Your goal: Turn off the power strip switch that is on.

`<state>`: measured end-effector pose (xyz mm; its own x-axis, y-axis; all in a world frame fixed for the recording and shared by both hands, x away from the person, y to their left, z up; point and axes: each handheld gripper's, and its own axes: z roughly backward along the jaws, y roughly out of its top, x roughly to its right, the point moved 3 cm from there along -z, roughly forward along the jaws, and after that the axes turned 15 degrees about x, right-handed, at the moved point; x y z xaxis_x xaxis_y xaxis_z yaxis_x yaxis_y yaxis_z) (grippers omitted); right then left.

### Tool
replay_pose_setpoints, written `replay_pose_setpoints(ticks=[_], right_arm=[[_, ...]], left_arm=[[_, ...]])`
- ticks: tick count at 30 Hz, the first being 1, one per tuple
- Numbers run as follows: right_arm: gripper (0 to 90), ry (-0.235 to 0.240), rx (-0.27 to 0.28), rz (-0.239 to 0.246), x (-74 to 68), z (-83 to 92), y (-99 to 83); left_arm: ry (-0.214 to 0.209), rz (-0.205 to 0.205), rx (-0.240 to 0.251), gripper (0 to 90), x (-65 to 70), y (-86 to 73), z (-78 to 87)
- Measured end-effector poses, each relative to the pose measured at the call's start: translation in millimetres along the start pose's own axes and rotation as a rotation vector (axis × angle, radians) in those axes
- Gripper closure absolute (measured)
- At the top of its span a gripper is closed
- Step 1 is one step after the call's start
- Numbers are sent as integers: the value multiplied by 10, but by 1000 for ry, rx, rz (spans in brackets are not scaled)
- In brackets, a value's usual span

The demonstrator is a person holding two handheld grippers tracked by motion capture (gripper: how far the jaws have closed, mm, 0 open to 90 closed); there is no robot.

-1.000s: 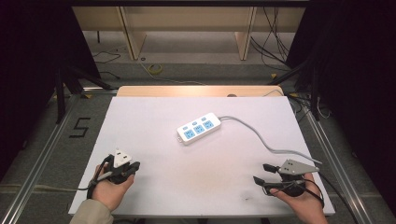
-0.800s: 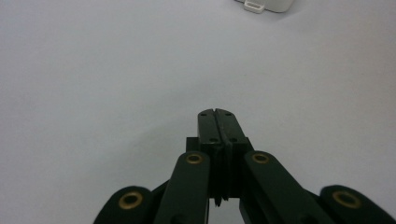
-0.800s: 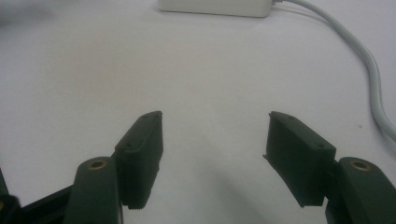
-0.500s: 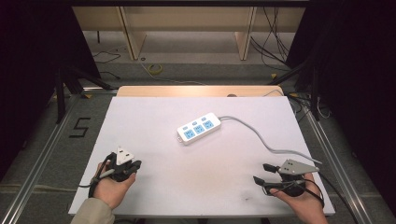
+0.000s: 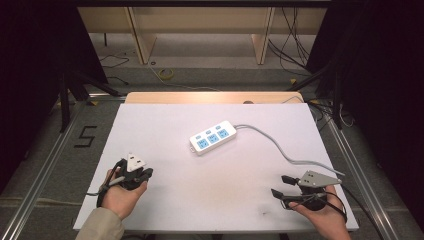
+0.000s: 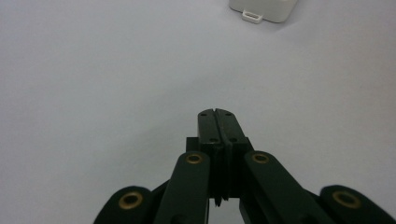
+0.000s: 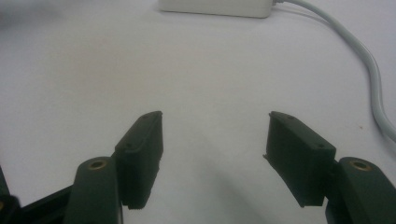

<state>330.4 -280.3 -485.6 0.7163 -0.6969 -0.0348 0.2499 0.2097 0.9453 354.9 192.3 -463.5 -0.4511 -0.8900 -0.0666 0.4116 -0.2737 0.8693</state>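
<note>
You had a white power strip (image 5: 213,137) lying mid-table (image 5: 150,125), its grey cable (image 5: 280,147) trailing rightward; a black "5" (image 5: 85,136) marked the floor at left.

The table (image 5: 165,135) has a plain white top, with a strip of pale wood showing along its 12 o'clock edge. Near its centre lies a white power strip (image 5: 213,137) with three light-blue socket faces; its cord (image 5: 280,147) is light grey. At 7 o'clock the left gripper (image 5: 145,173) is black and carries a white three-cornered plate. At 5 o'clock the right gripper (image 5: 282,185) is black, brass-coloured at its rivets, under a grey plate.
</note>
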Motion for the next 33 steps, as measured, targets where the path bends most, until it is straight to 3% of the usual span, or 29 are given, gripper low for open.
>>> replay_pose_setpoints(ticks=[33], right_arm=[[372, 0, -2, 2, 4, 2, -1]], left_arm=[[-28, -12, -39, 899, 44, 230, -237]])
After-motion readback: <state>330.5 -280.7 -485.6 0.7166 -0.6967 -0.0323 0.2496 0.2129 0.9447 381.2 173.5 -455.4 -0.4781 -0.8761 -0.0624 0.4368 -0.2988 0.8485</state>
